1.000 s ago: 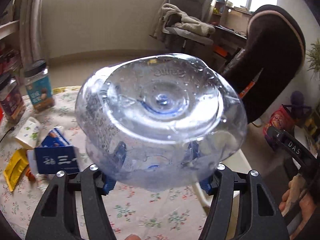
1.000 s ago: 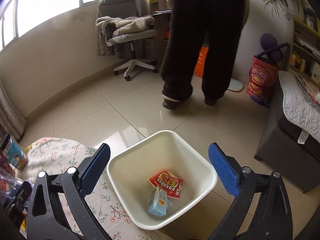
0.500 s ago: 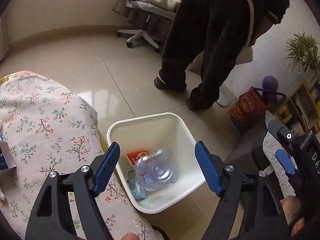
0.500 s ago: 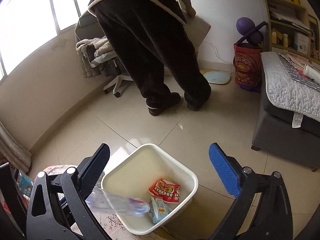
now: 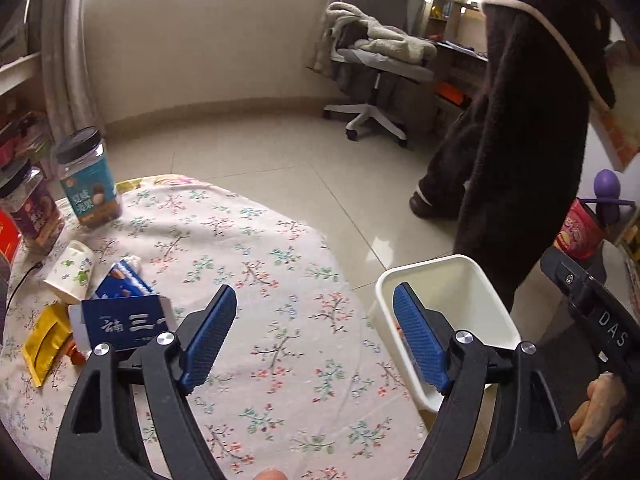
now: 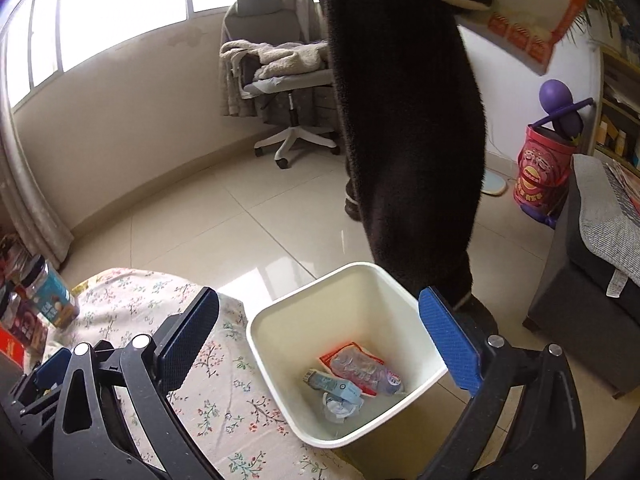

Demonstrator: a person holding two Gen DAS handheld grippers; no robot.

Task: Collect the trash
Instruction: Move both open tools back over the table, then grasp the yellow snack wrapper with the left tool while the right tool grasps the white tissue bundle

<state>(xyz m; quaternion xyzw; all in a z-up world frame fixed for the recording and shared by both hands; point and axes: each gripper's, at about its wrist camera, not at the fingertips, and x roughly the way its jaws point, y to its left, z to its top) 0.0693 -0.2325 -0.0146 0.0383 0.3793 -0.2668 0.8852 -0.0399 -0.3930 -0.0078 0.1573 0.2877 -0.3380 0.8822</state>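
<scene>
The white bin (image 6: 348, 354) is standing on the tiled floor, just beside the edge of the desk (image 5: 256, 264) that is covered by a flowered cloth. Inside the bin a crushed clear plastic bottle (image 6: 366, 368) is lying on a red snack wrapper (image 6: 340, 354), and a small light blue carton (image 6: 336, 386) is lying just beside the bottle, toward the desk side of the bin.

The left gripper (image 5: 314, 340) is hanging over the desk edge next to the bin; its jaws are opening and nothing is between the blue pads. The right gripper (image 6: 320, 344) is hanging above the bin with its jaws standing wide apart, also with nothing between them, and the bin is showing in the gap.

More trash is lying on the desk, well apart from the bin on the far side of the cloth: a dark blue carton (image 5: 124, 322), a blue and white box (image 5: 124, 284) behind it, a white paper cup (image 5: 70, 272) lying on its side, and a yellow packet (image 5: 42, 344). Two jars with dark lids (image 5: 86, 178) are standing farther from the bin, at the desk's back edge.

A person in dark fleece clothes (image 6: 408, 120) is standing on the floor right behind the bin. An office chair with blankets (image 5: 372, 64) is standing well beyond the bin, near the wall.
</scene>
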